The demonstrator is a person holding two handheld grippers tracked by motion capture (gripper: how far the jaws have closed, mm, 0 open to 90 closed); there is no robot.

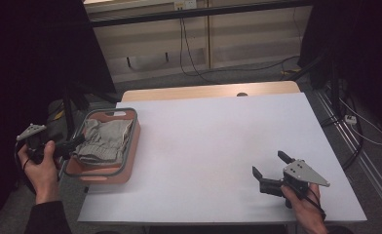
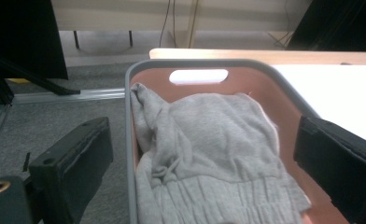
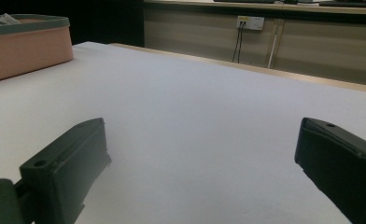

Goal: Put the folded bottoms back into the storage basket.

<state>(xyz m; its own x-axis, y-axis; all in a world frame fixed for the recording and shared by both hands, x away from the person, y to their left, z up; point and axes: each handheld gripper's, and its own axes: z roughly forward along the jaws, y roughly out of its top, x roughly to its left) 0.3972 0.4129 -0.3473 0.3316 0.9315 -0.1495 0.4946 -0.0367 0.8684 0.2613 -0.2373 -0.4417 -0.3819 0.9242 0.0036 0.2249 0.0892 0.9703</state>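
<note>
— White tabletop (image 1: 218,146) runs across the middle of the high view, with dark curtains at both upper corners and cables on the floor beyond. What's near the basket?

— A pink basket (image 1: 130,161) with a grey rim sits at centre left, holding a crumpled grey garment (image 1: 104,141). Left gripper (image 1: 77,143) hovers at its left rim, jaws spread wide.

— And lower right?

— Right gripper (image 1: 269,168) over bare tabletop, jaws apart, well away from the basket.

— Anything unclear?

— The garment's near end is cut off in the left gripper view.
</note>
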